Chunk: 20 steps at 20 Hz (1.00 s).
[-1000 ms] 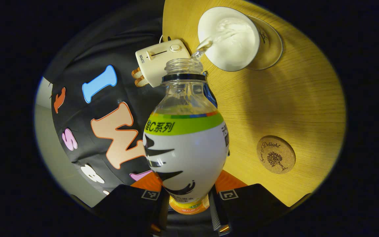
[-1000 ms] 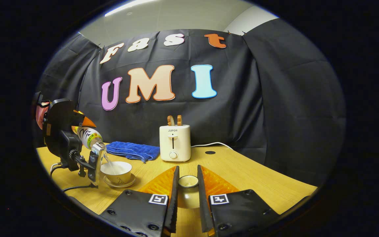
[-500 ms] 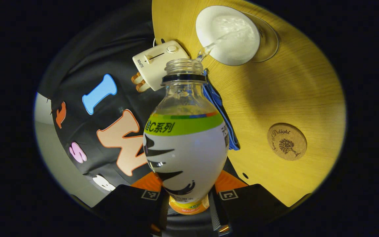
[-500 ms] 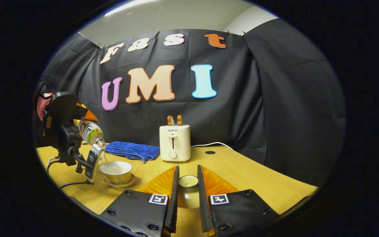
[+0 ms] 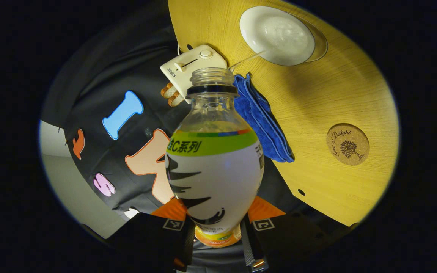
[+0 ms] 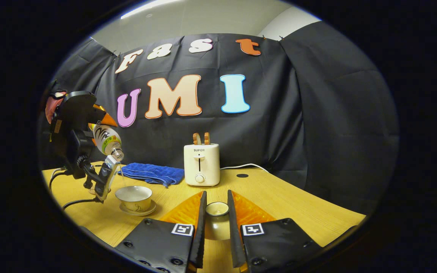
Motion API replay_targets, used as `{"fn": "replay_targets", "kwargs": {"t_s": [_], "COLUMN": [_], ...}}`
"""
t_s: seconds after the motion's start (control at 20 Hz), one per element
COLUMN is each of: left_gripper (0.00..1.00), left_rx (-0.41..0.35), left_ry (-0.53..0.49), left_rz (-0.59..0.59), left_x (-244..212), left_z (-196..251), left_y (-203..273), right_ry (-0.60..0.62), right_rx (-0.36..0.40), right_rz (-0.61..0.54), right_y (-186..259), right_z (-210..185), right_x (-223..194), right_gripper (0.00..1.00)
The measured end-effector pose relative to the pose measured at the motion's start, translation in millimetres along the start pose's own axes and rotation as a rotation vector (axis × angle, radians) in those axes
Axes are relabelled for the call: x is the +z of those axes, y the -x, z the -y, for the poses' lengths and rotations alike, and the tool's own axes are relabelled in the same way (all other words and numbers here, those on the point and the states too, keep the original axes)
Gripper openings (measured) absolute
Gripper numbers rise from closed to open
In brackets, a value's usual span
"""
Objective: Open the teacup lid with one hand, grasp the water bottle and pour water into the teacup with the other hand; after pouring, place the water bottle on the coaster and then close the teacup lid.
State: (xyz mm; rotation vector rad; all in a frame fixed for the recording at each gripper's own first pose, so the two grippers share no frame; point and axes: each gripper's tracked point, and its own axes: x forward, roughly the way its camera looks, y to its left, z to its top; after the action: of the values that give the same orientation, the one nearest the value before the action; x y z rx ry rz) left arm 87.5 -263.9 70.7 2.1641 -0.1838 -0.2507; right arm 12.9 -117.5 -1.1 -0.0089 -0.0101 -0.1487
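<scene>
A cream two-slot toaster point(image 6: 201, 165) with brown toast slices point(image 6: 201, 138) poking up stands on the light wooden table point(image 6: 279, 197), straight ahead of the claw. A crumpled blue cloth point(image 6: 152, 173) lies just left of it, farther leftward.

Uncapped water bottle point(image 5: 214, 167) tilted above open teacup point(image 5: 277, 36), lid point(image 6: 217, 209) lifted, coaster point(image 5: 348, 144) bare

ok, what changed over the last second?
The left gripper has lifted and tipped the water bottle back; the thick stream into the teacup has thinned to a trickle. Unchanged: left gripper shut on the bottle, right gripper holding the teacup lid, coaster bare.
</scene>
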Motion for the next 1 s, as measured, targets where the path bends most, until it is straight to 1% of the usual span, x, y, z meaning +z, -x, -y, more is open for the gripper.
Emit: {"fn": "replay_targets", "kwargs": {"t_s": [0.15,0.3,0.4,0.5,0.55,0.65,0.75,0.85,0.9,0.95,1.0], "left_gripper": [0.50,0.50,0.50,0.50,0.50,0.49,0.50,0.50,0.49,0.50,0.49], "left_rx": [-0.012,-0.031,-0.053,-0.078,-0.095,-0.144,-0.180,-0.209,-0.218,-0.219,-0.196], "left_ry": [-0.001,0.011,0.053,0.113,0.158,0.287,0.453,0.632,0.715,0.789,0.847], "left_rz": [0.000,0.013,0.032,0.042,0.046,0.061,0.096,0.113,0.123,0.123,0.112], "left_x": [2.7,9.8,16.7,20.9,21.8,26.0,34.2,38.7,40.9,42.3,38.5], "left_z": [6.2,19.2,31.5,45.0,52.8,71.6,83.1,88.9,89.5,87.4,83.5], "left_y": [-2.4,-2.9,-3.6,-5.1,-4.5,-2.2,2.6,5.3,5.9,7.1,8.2], "right_ry": [0.000,0.000,0.000,0.000,-0.001,0.000,0.000,-0.001,0.000,0.000,0.000], "right_rx": [0.000,0.000,-0.003,-0.003,-0.002,-0.002,-0.002,-0.002,-0.002,-0.002,-0.002], "right_rz": [0.000,0.000,0.000,0.000,0.001,0.001,0.001,0.001,0.001,0.001,0.000], "right_y": [-0.2,0.0,0.3,0.3,0.2,-0.3,-0.2,-0.5,-0.6,-0.2,-0.2], "right_z": [0.0,0.1,0.6,1.1,1.1,0.8,0.9,1.4,1.1,1.1,1.2], "right_x": [-0.2,-0.2,0.0,-0.2,0.1,0.6,-0.1,0.2,-0.3,0.1,-0.4], "right_gripper": [0.33,0.31,0.33,0.32,0.31,0.32,0.31,0.33,0.34,0.32,0.32]}}
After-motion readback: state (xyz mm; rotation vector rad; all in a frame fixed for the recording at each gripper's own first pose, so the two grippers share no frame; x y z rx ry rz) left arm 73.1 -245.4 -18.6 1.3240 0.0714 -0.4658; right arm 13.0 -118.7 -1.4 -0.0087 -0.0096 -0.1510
